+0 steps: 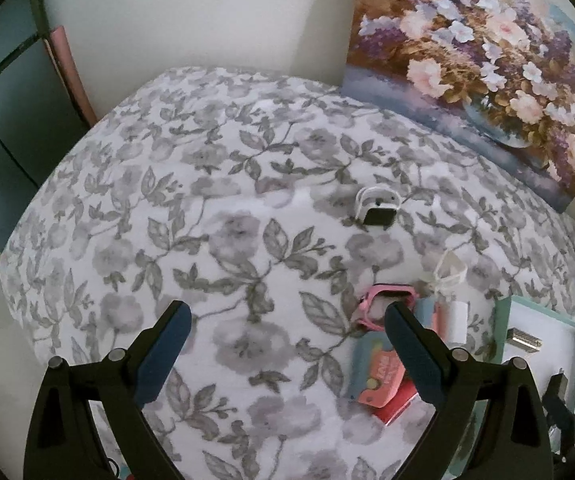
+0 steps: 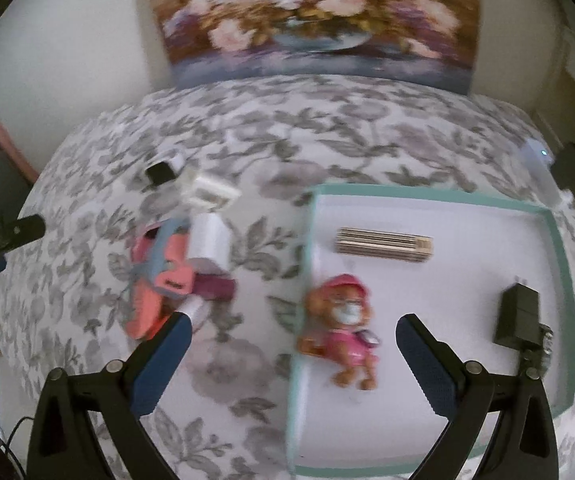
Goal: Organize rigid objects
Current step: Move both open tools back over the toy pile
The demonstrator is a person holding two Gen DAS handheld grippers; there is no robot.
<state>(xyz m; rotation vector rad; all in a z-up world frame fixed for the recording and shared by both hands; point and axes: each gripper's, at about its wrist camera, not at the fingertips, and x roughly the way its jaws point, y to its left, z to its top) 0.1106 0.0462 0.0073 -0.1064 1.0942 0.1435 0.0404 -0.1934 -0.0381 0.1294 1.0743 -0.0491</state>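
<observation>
My right gripper (image 2: 293,328) is open and hovers over the left edge of a white tray with a teal rim (image 2: 555,240). A pink toy dog (image 2: 343,332) lies in the tray just ahead, between the finger lines and untouched. A striped block (image 2: 383,244) and a black power adapter (image 2: 517,316) also lie in the tray. My left gripper (image 1: 287,316) is open and empty above the floral cloth. Its right finger (image 1: 403,332) overlaps a pink watch (image 1: 383,300). A black-faced watch with a white band (image 1: 377,208) lies farther off.
Left of the tray lies a heap: pink packaging (image 2: 155,280), a white box (image 2: 209,240) and a coiled white cable (image 2: 207,194). A flower painting (image 1: 479,72) leans on the wall at the back. A white device with a blue light (image 2: 539,168) stands behind the tray.
</observation>
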